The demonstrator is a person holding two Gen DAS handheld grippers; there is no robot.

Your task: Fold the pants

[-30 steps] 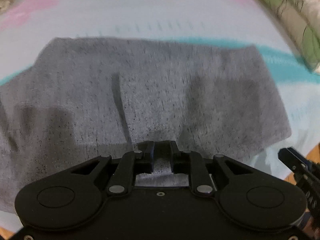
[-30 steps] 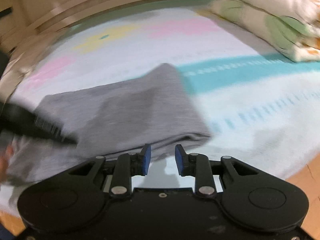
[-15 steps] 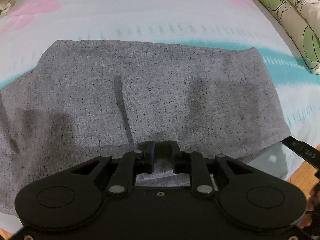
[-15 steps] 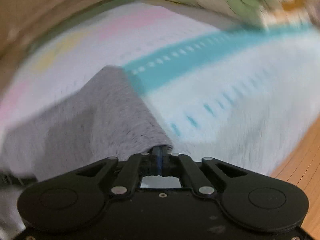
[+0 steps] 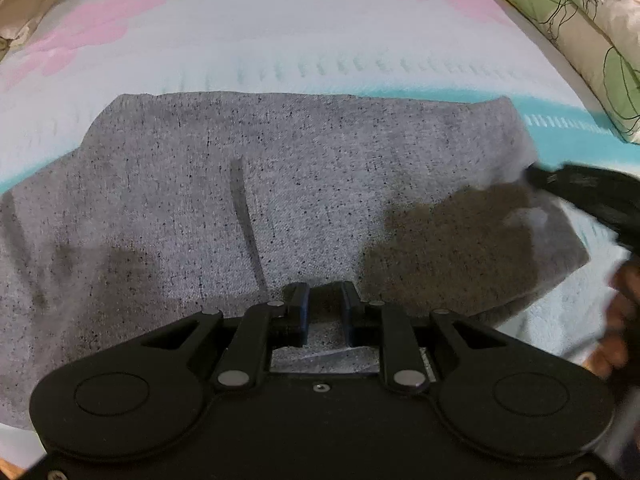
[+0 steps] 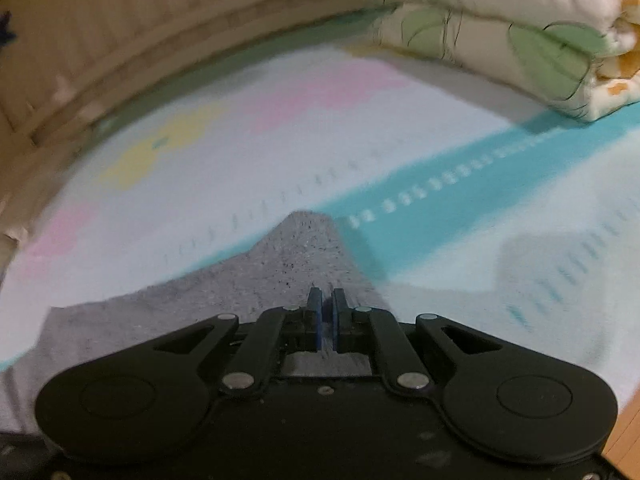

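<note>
The grey speckled pants (image 5: 280,184) lie folded on a pastel bed sheet (image 5: 280,32). My left gripper (image 5: 323,300) is shut on the pants' near edge. My right gripper (image 6: 327,304) is shut on the pants' right end (image 6: 308,256) and holds that end raised off the sheet. In the left wrist view the right gripper (image 5: 588,196) shows as a dark blur over the pants' right side, with the lifted grey flap (image 5: 480,240) under it.
A folded floral quilt (image 6: 520,28) lies at the far right of the bed; it also shows in the left wrist view (image 5: 580,20). A wooden bed frame (image 6: 120,32) runs along the far side. The wood floor (image 6: 624,432) is at the near right.
My right gripper closed on the pants' right end and has lifted it up and leftward over the pants. My left gripper has stayed shut on the near edge.
</note>
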